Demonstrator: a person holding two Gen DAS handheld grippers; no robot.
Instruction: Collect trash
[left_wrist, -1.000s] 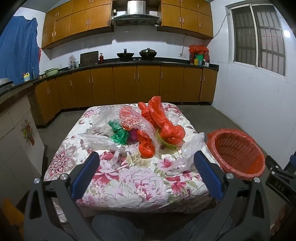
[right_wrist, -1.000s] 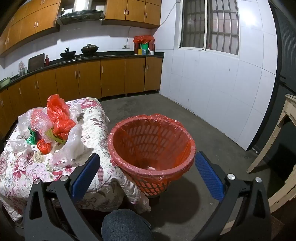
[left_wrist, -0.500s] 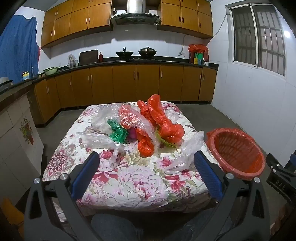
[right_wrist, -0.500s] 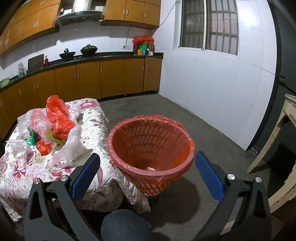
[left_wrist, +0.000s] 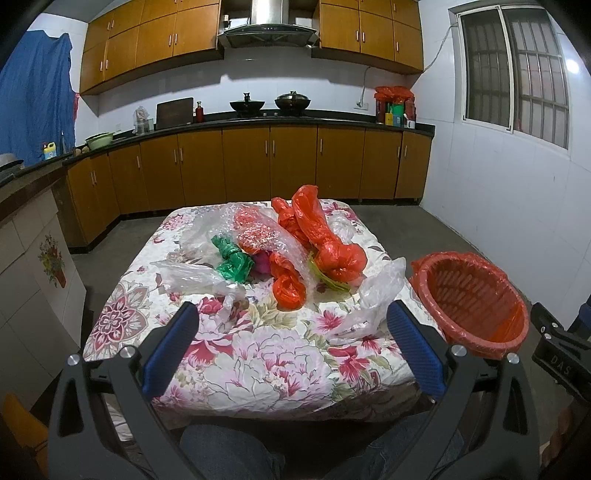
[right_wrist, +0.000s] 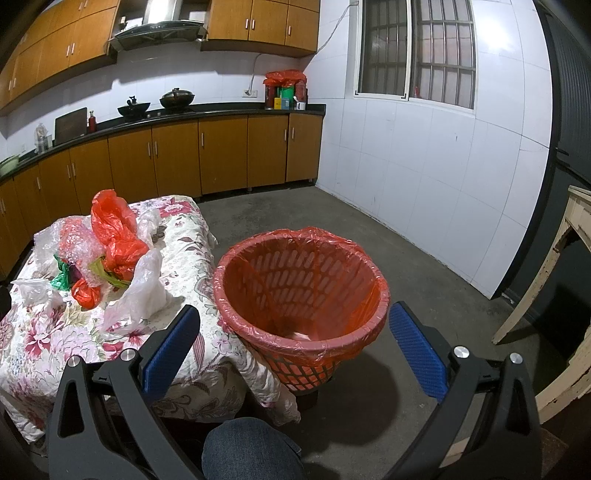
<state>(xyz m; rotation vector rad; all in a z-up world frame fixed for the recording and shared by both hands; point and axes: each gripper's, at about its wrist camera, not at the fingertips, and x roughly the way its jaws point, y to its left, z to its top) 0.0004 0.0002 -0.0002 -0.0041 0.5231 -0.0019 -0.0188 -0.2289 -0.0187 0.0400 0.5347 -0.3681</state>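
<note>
Floral table (left_wrist: 258, 365) heaped with plastic bags (left_wrist: 317, 243); red basket (right_wrist: 301, 291) beside; left tongs (left_wrist: 291, 347), right tongs (right_wrist: 293, 341) both spread wide, empty

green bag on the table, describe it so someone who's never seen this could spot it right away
Start at the floral-cloth table in the middle of the kitchen, then the heap of plastic bags on it. The green bag is a small knotted wad at the heap's left side, beside the bubble wrap. It is the only green piece among red and clear plastic.
</note>
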